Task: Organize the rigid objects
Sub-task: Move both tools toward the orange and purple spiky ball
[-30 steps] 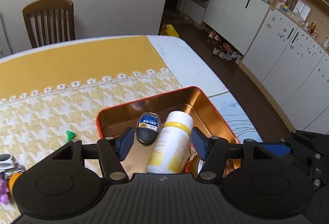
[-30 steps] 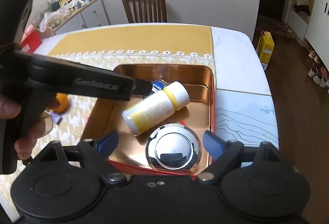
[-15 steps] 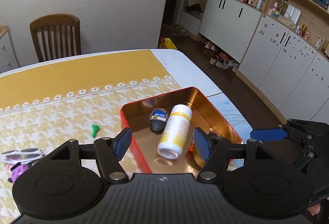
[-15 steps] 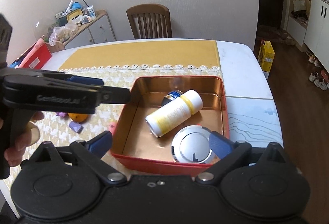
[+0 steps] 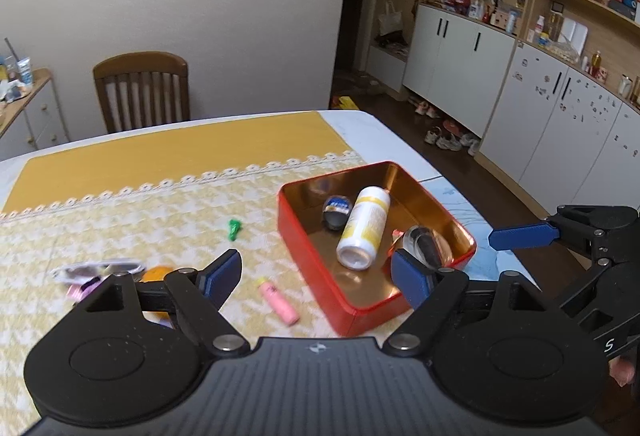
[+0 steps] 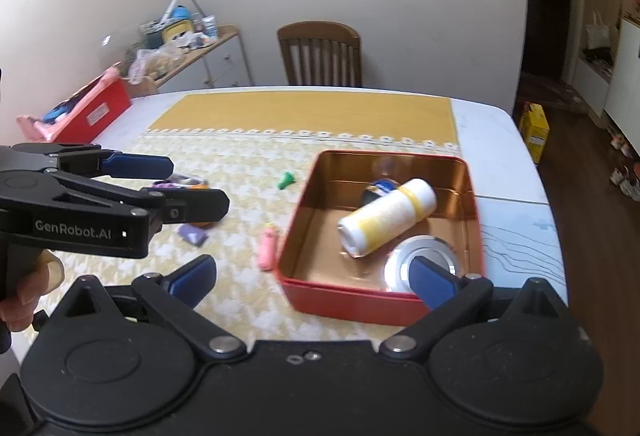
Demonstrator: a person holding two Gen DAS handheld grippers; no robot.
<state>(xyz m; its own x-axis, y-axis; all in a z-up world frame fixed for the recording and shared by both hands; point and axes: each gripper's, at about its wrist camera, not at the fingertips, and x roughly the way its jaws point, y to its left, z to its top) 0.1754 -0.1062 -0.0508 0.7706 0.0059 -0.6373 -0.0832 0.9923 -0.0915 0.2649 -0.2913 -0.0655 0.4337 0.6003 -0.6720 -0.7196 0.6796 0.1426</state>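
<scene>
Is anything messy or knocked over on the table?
Yes. The white and yellow bottle lies tipped on its side in the red tin, beside a shiny round lid. A pink tube, a green piece and a purple block lie loose on the tablecloth outside it.

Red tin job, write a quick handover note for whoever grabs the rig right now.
Left tool: open, empty, above the cloth.
Right tool: open, empty, by the red tin.
Done: white bottle, chrome disc and dark oval item lie in the tin.
Left on the cloth: pink piece, green piece, orange item, purple bits.
</scene>
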